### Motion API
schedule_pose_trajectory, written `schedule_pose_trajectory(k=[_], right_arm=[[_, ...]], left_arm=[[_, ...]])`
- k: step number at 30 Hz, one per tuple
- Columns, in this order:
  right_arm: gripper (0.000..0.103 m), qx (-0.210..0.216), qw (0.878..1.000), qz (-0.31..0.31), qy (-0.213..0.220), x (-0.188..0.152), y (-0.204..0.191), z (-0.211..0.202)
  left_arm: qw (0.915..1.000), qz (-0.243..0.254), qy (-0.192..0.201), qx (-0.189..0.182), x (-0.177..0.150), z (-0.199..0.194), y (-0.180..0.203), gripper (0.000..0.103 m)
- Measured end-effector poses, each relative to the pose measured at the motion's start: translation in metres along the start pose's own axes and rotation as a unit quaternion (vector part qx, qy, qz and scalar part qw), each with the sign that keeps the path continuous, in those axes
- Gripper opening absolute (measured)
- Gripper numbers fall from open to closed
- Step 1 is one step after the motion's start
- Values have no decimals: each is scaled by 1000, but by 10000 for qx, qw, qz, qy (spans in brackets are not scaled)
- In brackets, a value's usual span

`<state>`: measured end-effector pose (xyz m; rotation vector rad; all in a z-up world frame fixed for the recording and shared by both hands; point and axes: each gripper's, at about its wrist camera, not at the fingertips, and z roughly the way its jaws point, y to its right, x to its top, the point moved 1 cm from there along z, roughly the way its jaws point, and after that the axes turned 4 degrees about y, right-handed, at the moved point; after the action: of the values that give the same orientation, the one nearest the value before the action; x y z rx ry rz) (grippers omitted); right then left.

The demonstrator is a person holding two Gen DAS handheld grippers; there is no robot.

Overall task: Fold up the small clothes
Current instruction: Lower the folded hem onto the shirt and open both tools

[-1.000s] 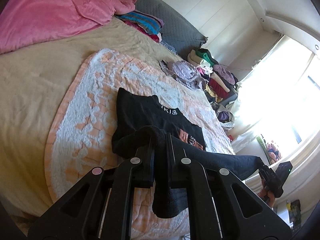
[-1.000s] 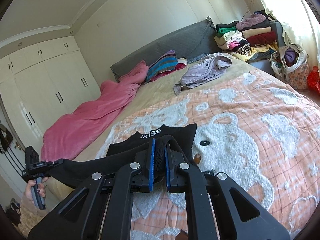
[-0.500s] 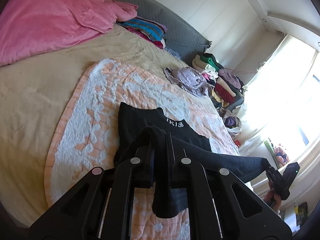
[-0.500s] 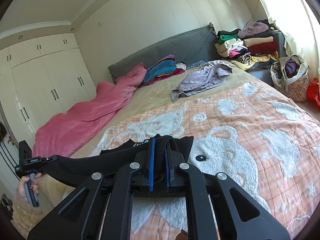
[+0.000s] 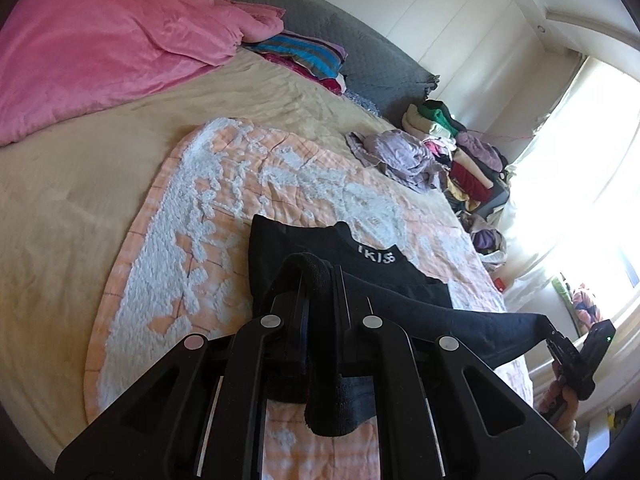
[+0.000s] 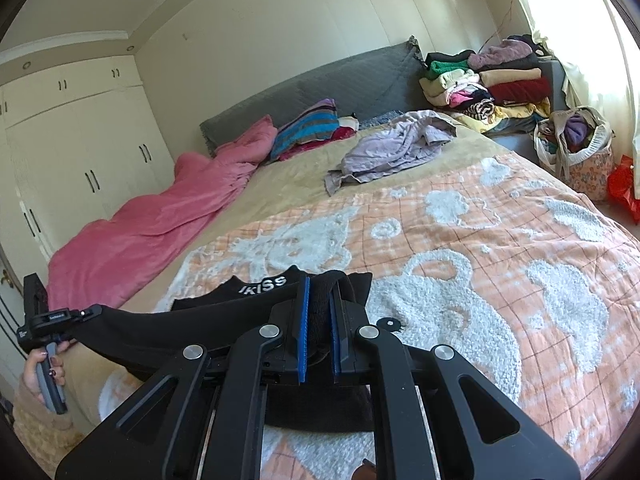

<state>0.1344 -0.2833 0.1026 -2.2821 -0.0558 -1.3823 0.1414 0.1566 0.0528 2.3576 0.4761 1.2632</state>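
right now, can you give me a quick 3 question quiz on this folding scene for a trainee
1. True or false: both claws are shut on the black garment.
2. Which lies nearest the grey headboard? A) striped folded cloth B) orange and white blanket C) floral bag
3. Fill in: the white letters on the garment's collar sit ____ on the blanket.

Key
1. True: the left claw and right claw each pinch an end of its lifted hem.
2. A
3. flat
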Motion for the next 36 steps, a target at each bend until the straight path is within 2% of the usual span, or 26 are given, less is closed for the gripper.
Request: schedule_pose_trajectory(k=[13, 18, 19, 21, 22, 23, 29, 33, 36], right_arm=[[9, -215, 9992, 80, -324, -12, 14, 40], [13, -416, 9986, 39, -339, -17, 15, 45], [14, -470, 9984, 27, -318, -18, 16, 45], [14, -532, 9982, 25, -279, -18, 17, 43], [17, -538, 9982, 43, -260, -18, 17, 42], [25, -556, 9982, 77, -230, -18, 18, 39], [27, -498, 9985, -19, -239, -25, 9, 30], [27, -346, 9984, -116, -422, -38, -6, 31], [25, -249, 9974, -192, -646, -51, -17, 35]], left_arm=[[9993, 49, -197, 301, -3, 34, -10, 4], [9990, 78, -246, 367, -7, 41, -13, 5], [9991, 41, -252, 349, -7, 42, -14, 8], [9987, 66, -145, 475, -6, 39, -15, 22], [9986, 81, -85, 524, -5, 37, -15, 34], [9987, 70, -9, 512, -3, 33, -16, 37], [9981, 221, 232, 536, -3, 11, -14, 38], [9973, 395, 192, 585, -16, 2, -13, 37], [9965, 503, -6, 667, -35, 1, -17, 21]])
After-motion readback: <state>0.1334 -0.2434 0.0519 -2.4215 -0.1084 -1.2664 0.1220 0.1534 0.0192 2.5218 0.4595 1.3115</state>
